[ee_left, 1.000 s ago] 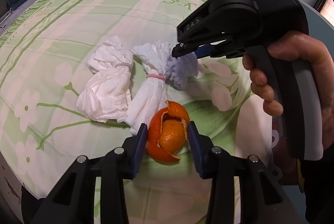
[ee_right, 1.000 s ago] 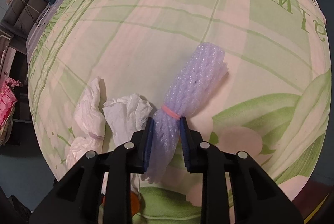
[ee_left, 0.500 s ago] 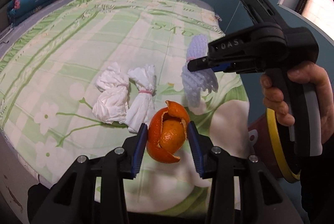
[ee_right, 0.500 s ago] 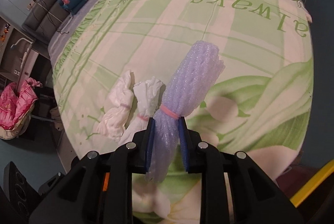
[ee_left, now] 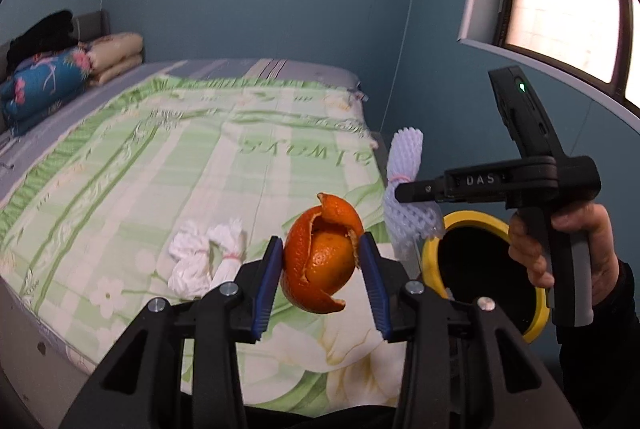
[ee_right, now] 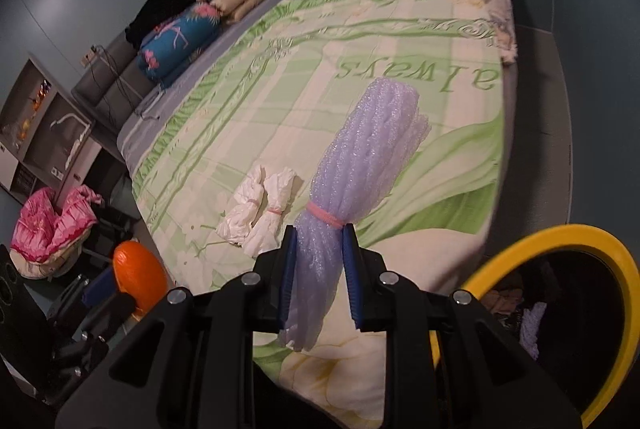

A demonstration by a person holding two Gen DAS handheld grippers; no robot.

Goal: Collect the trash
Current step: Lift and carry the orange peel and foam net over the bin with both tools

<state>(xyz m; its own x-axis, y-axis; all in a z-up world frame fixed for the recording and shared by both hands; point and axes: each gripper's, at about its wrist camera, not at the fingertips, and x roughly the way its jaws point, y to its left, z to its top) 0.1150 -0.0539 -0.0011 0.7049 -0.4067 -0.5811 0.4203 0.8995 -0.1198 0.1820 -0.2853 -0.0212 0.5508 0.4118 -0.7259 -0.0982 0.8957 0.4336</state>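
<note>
Above a green floral bedspread (ee_left: 168,157) in a blue-walled room, jaws pinch orange peel (ee_left: 320,261) and foam netting (ee_right: 352,189).

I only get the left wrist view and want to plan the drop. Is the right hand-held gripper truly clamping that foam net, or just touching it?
Observer: Clamped. In the right wrist view the right hand-held gripper presses both blue fingers on the purple foam net, just below its pink band.
Operator: Is the yellow-rimmed bin empty?
Observer: No. The bin holds something purple, hard to identify.
Operator: Anything left beyond the bed?
Observer: A pink bundle lies low beside the bed, at that view's left edge; I cannot tell whether it is trash.
</note>
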